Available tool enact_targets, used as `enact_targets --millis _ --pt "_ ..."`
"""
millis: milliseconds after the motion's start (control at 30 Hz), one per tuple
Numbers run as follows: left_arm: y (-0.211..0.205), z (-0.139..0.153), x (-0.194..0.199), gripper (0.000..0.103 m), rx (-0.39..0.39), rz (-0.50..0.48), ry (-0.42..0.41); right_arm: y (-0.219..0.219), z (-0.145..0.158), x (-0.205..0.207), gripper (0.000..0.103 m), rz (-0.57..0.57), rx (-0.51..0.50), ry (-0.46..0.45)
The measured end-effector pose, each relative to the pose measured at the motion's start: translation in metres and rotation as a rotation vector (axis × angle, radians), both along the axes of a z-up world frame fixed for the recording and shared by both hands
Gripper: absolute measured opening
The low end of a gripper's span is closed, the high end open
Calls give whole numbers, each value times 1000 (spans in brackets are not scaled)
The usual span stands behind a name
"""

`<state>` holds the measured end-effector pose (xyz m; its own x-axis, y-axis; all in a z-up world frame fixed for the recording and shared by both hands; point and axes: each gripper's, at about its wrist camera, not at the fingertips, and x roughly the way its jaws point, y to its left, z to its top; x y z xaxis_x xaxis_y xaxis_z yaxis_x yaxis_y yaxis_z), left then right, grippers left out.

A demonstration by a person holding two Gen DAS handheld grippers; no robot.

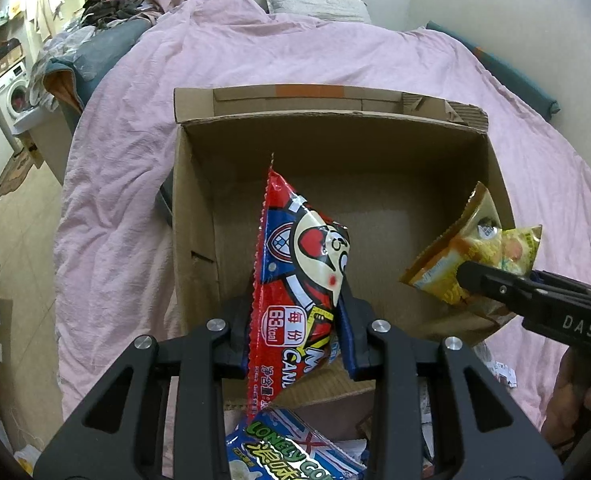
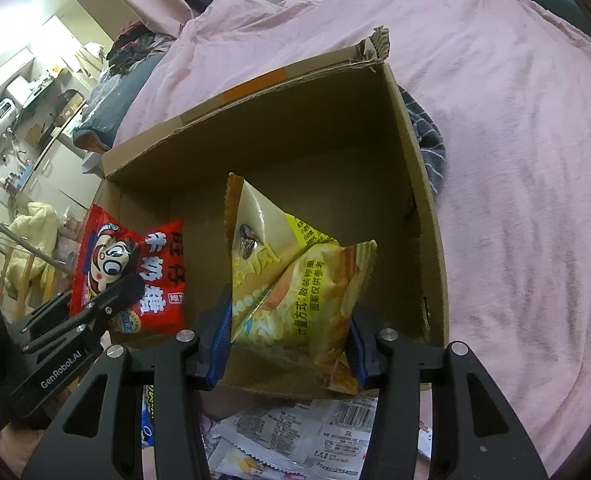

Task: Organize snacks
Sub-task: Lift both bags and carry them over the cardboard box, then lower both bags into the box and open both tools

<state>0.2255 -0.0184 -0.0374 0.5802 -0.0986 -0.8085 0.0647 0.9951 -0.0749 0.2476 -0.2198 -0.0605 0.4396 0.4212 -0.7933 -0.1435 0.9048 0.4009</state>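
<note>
An open cardboard box (image 1: 199,208) (image 2: 427,216) stands on the pink bed, with nothing lying on the bottom that shows. My left gripper (image 1: 299,320) is shut on a red candy bag (image 1: 295,272) and holds it over the box's near edge; the bag also shows in the right wrist view (image 2: 135,276). My right gripper (image 2: 291,344) is shut on a yellow chip bag (image 2: 295,288) over the box's near right side; the left wrist view shows that bag (image 1: 475,256) and the right gripper (image 1: 495,284).
More snack packets lie in front of the box: a blue packet (image 1: 287,448) and white packets (image 2: 319,432). The pink duvet (image 1: 135,120) surrounds the box. A grey striped cloth (image 2: 427,148) lies by its right wall. Floor and clutter lie left of the bed.
</note>
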Motion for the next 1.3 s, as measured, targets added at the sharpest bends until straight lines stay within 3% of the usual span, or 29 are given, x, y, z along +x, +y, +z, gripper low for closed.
enact_targets --millis 333,533,600,633,667,733,1033,1300 --pt "-3 1 -1 32 12 -7 -5 6 5 2 53 16 5 -18" --pt "0 7 -4 60 0 10 -25 3 10 -1 56 5 23 -40" --pt "1 10 -6 72 -1 17 -43 -1 16 -2 67 -13 32 -71" --pt "2 12 -6 78 1 25 -53 -3 19 -3 79 -26 34 -91" --pt "2 14 -7 79 2 28 -64 -5 22 -4 88 -41 34 -111" --pt "2 18 -9 80 10 25 -83 -8 30 -8 93 -80 24 -162" --pt "7 23 -13 80 11 44 -102 -8 34 -8 93 -71 16 -167" --pt "24 40 -26 80 -65 86 -174 -5 44 -16 93 -82 -28 -212"
